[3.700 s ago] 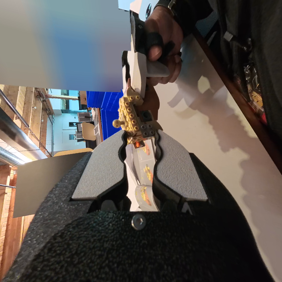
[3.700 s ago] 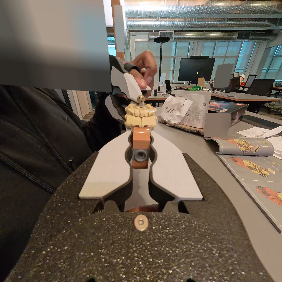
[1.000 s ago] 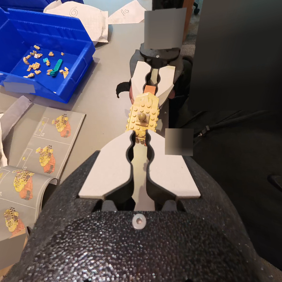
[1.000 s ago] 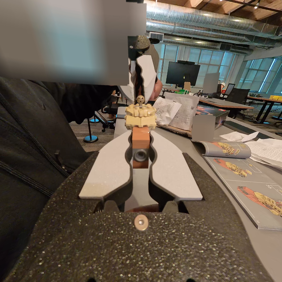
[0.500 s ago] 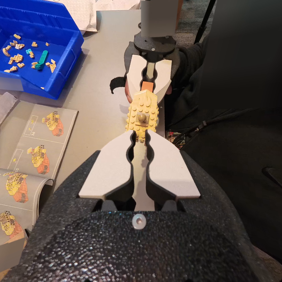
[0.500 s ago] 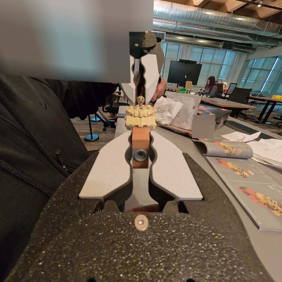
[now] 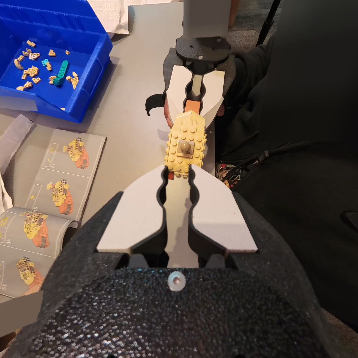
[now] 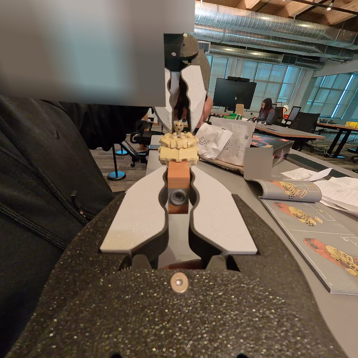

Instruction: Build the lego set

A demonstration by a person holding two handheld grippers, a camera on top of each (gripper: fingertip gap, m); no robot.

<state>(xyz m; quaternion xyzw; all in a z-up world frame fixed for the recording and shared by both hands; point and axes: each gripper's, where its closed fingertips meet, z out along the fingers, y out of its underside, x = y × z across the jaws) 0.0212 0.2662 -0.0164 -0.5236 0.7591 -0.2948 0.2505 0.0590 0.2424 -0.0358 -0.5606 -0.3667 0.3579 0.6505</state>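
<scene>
lego model (image 7: 185, 147) spans lengthwise between the grippers, right gripper (image 8: 177, 172) jaws clamping its orange end, left gripper (image 7: 177, 171) jaws clamping its tan end.

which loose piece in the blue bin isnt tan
The long teal piece in the blue bin, lying among the small tan bits. A smaller light-blue piece sits up-left of it; the rest are tan.

We carry two grippers: the left gripper (image 7: 177, 170) and right gripper (image 8: 178, 170) have pale grey scalloped fingers, speckled black bodies, one silver screw (image 8: 179, 284); black sleeves (image 8: 48, 164).
</scene>
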